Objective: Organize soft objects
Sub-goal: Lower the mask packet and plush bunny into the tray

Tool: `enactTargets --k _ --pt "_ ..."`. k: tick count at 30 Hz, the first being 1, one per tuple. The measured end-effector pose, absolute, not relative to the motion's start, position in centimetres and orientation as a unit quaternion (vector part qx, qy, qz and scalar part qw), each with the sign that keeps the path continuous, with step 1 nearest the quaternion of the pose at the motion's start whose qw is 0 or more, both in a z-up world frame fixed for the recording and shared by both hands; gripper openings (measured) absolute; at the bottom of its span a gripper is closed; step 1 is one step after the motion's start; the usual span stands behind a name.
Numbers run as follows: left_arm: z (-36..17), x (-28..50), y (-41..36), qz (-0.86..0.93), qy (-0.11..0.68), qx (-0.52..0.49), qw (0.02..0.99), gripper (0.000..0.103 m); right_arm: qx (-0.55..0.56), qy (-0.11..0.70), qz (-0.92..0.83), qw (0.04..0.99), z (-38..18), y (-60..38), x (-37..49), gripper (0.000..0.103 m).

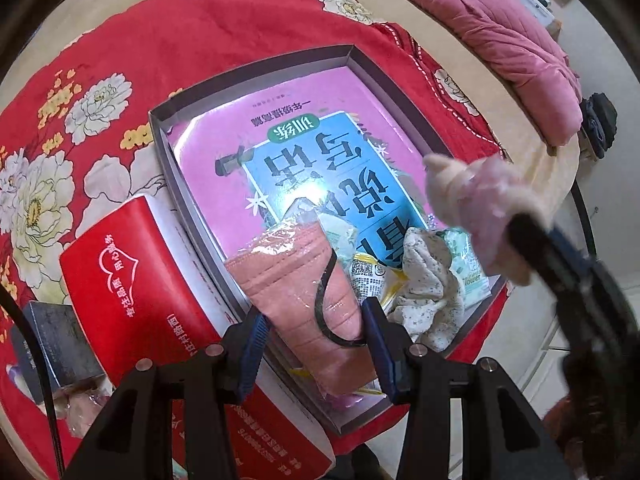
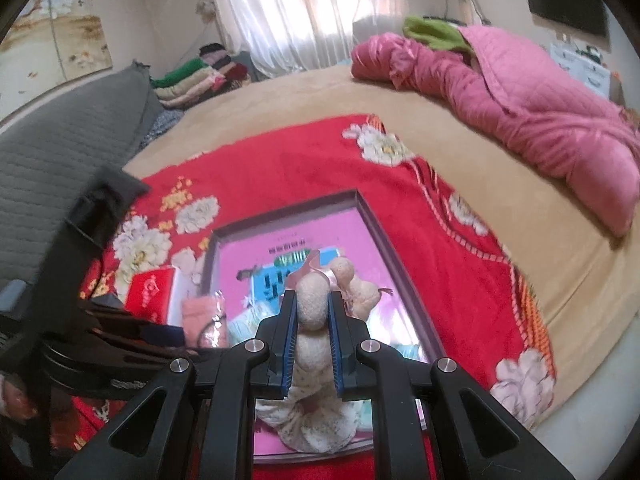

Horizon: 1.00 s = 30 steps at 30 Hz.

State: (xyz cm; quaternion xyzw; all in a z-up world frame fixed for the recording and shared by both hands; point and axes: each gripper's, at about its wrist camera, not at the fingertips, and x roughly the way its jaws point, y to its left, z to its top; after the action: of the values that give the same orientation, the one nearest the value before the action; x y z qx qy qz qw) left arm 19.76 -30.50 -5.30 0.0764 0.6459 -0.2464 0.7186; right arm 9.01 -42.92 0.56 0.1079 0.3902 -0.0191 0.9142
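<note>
A shallow grey box (image 1: 256, 65) lies on a red floral blanket and holds a pink and blue book (image 1: 304, 144). My left gripper (image 1: 316, 312) is open over the box's near end, its fingers on either side of a packet of salmon face masks (image 1: 296, 276); I cannot tell if they touch it. A floral cloth (image 1: 428, 280) and small packets lie beside the masks. My right gripper (image 2: 312, 316) is shut on a beige and pink plush toy (image 2: 316, 300), held above the box (image 2: 384, 232). The toy also shows in the left wrist view (image 1: 476, 200).
A red tissue box (image 1: 132, 280) and a dark small box (image 1: 56, 332) lie left of the grey box. A pink quilt (image 2: 520, 100) lies at the bed's far right. A grey headboard (image 2: 60, 144) and folded clothes (image 2: 192, 76) are at the far left.
</note>
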Motion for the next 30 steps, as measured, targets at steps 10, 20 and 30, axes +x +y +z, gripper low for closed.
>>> enactTargets --k 10,20,30 --pt "-5.9 20.1 -30.7 -0.244 0.649 0.073 0.717 0.047 0.129 0.423 -0.002 0.897 -2.9 -42.7 8.7 0.015" --pt "-6.2 21.0 -31.1 -0.238 0.652 0.072 0.716 0.048 0.150 0.445 0.014 0.883 -4.8 -42.6 8.2 0.016" --pt "-6.6 21.2 -31.5 -0.236 0.652 0.076 0.717 0.048 0.175 0.447 0.016 0.877 -4.7 -43.1 7.8 0.020"
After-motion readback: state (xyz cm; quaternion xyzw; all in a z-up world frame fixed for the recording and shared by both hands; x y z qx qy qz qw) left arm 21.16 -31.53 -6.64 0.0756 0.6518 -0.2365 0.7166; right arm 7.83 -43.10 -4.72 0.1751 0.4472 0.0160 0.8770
